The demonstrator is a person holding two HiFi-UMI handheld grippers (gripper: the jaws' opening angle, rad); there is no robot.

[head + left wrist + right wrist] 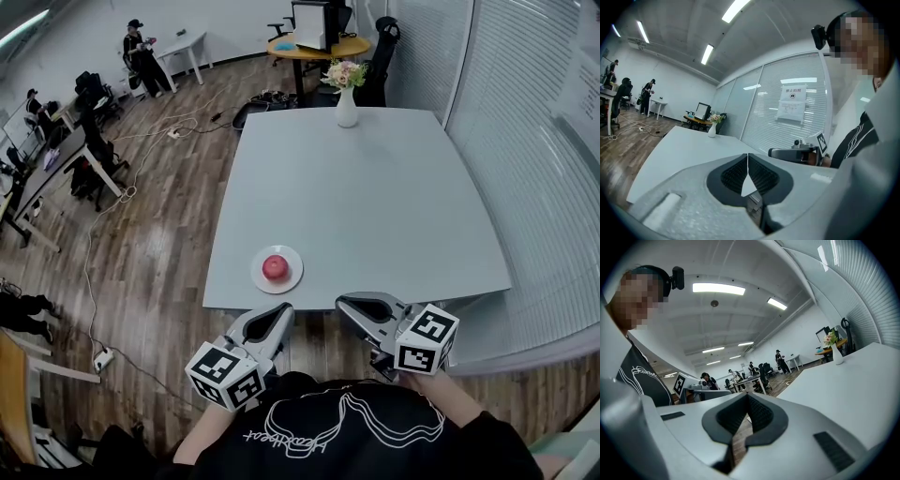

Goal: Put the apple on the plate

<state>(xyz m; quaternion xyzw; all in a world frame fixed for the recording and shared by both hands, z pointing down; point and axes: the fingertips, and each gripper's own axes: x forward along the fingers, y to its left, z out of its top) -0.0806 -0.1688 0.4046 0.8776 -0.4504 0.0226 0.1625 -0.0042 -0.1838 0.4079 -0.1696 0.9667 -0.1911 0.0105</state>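
Item: round red apple [274, 267], resting centred on small white round plate [295, 278], near-left part of grey table [375, 206]; placement judged complete.
Tools: left gripper [279, 313] and right gripper [343, 302], fingers pressed together, empty, held just off the near edge, clear of the plate.
Far edge: white vase of flowers [347, 105], well apart; no obstruction.

One apple [275, 267], one white plate [294, 276], one vase of flowers [347, 105], one grey table [375, 197]. Two handheld grippers: left gripper [281, 309], right gripper [345, 302]. One round yellow table [354, 47] stands beyond.
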